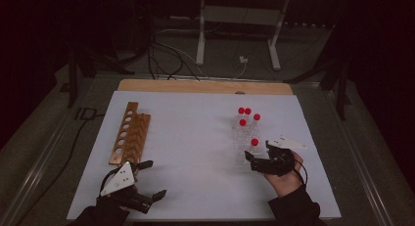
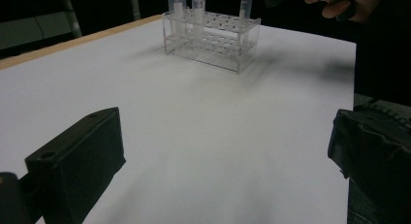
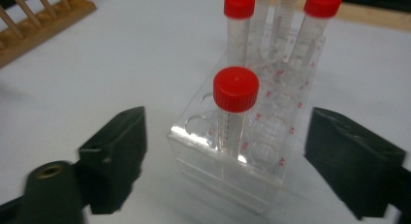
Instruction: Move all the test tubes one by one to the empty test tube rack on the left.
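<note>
A clear plastic rack stands right of centre on the white sheet and holds several red-capped tubes. The nearest tube stands alone at the rack's near end. My right gripper is at that end, open. In the right gripper view its jaws stand on either side of the rack, with the near tube between them, and neither pad touches anything. My left gripper rests at the front left, open and holding nothing. The left gripper view looks across the sheet to the rack.
A wooden rack with a row of holes lies at the left of the white sheet. A wooden board edge runs along the back. Cables and a white stand lie on the floor beyond the table.
</note>
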